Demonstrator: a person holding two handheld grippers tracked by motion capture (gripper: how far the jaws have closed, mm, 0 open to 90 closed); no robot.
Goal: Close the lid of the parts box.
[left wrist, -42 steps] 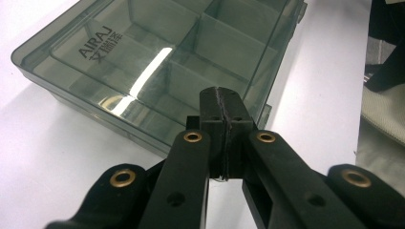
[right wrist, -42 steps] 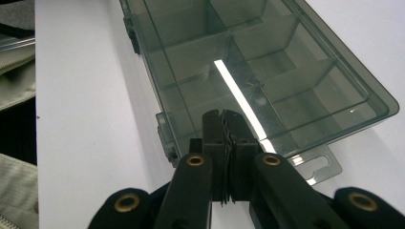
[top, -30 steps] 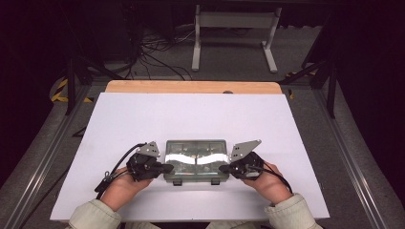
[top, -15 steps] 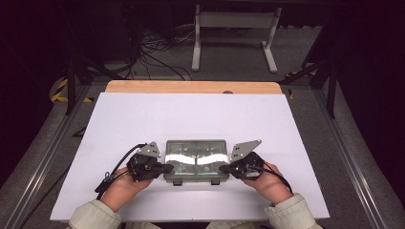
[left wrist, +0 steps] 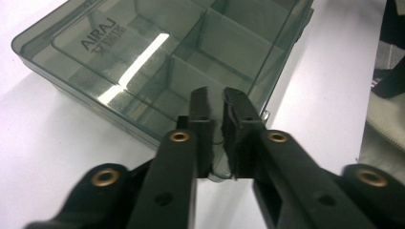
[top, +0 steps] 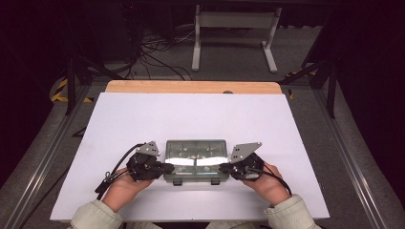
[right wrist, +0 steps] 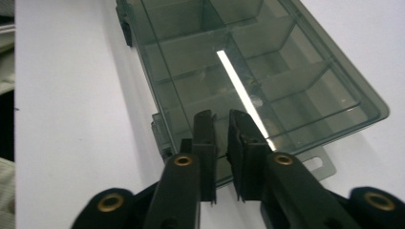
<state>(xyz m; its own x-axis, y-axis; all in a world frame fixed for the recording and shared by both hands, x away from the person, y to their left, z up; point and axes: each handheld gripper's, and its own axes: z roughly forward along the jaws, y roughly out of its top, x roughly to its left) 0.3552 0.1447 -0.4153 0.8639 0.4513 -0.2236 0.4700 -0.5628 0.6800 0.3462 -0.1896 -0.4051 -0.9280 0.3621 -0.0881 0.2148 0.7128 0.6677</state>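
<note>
— Where's the box sitting right now?

— I see the smoky clear compartment box (top: 196,160) in the lower middle of the high view, flat on the white desk (top: 191,119), lid closed, with a bright strip of glare across it. My two hands come up from the bottom edge, one at each short end of it.

— And the claws?

— My left claw (top: 168,168) is at the box's left end. In the left gripper view the left claw (left wrist: 217,102) has its jaws nearly together, clenched on the thin edge of the box (left wrist: 157,62). My right claw (top: 222,168) mirrors it at the right end; in the right gripper view the right claw (right wrist: 221,125) is pinched on the rim of the box (right wrist: 248,62), with small bits lying in the middle compartments
</note>
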